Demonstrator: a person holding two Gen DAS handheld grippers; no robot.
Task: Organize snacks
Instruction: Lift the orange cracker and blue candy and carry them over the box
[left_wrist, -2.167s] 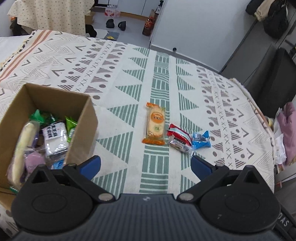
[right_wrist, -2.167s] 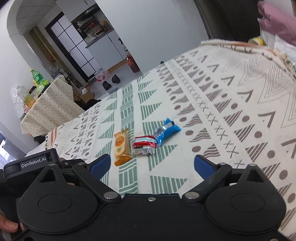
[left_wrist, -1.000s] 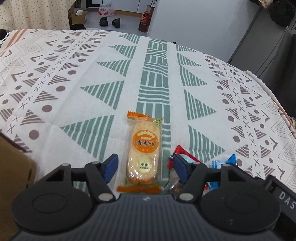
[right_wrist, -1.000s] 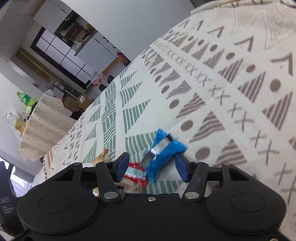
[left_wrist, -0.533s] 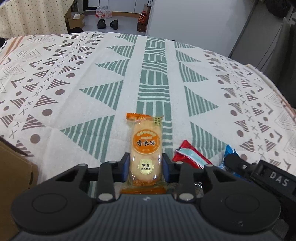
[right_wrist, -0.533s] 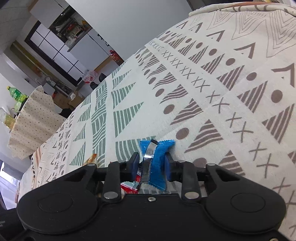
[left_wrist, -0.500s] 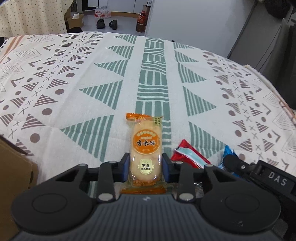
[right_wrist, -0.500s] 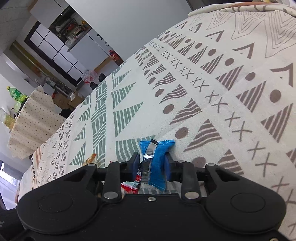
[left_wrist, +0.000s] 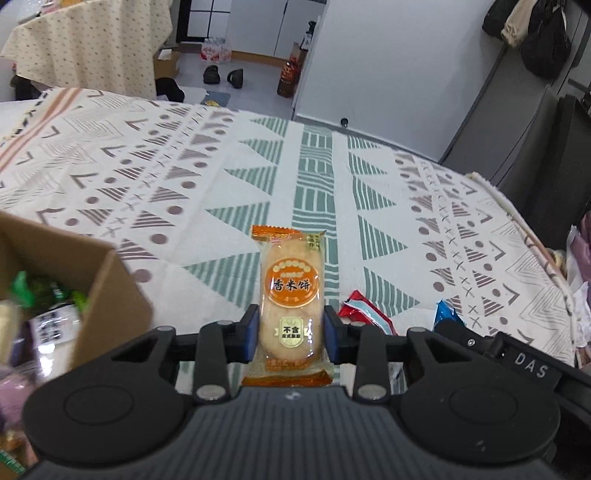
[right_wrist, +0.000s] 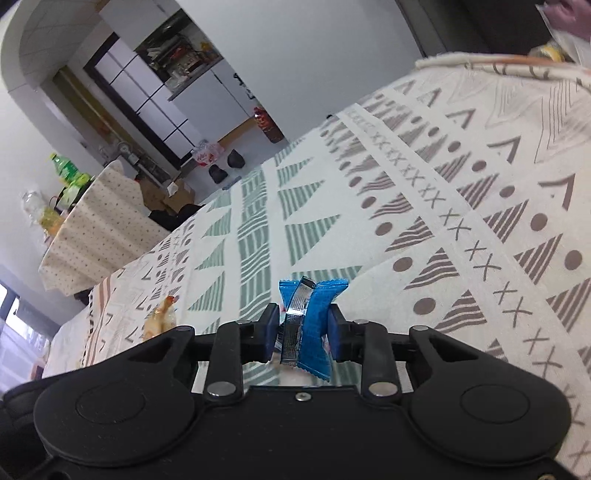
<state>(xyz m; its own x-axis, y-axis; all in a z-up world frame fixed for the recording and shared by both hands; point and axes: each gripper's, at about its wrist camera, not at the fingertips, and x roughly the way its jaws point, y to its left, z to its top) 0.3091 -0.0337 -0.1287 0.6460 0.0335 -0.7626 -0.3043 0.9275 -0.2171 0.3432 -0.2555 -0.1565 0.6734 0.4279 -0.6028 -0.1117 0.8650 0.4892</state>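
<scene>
My left gripper (left_wrist: 290, 334) is shut on an orange rice-cracker packet (left_wrist: 290, 295), held lengthwise above the patterned tablecloth (left_wrist: 184, 177). A red snack packet (left_wrist: 364, 312) lies on the cloth just right of it. At the left edge stands an open cardboard box (left_wrist: 107, 295) with several snacks inside. My right gripper (right_wrist: 303, 330) is shut on a blue snack packet (right_wrist: 312, 314), squeezed and lifted off the cloth (right_wrist: 461, 192). The same blue packet (left_wrist: 445, 312) and the right gripper's black body show at the right of the left wrist view. The orange packet (right_wrist: 160, 321) shows at the left of the right wrist view.
The tablecloth's right edge (left_wrist: 517, 218) drops off toward dark furniture and pink cloth (left_wrist: 583, 251). Beyond the far edge is floor with shoes (left_wrist: 221, 75), a bottle (left_wrist: 288, 79) and a second covered table (left_wrist: 88, 44) at the back left.
Both grippers closed on their packets, the left on the orange one and the right on the blue one, then rose off the cloth. The cardboard box has come back into the left wrist view.
</scene>
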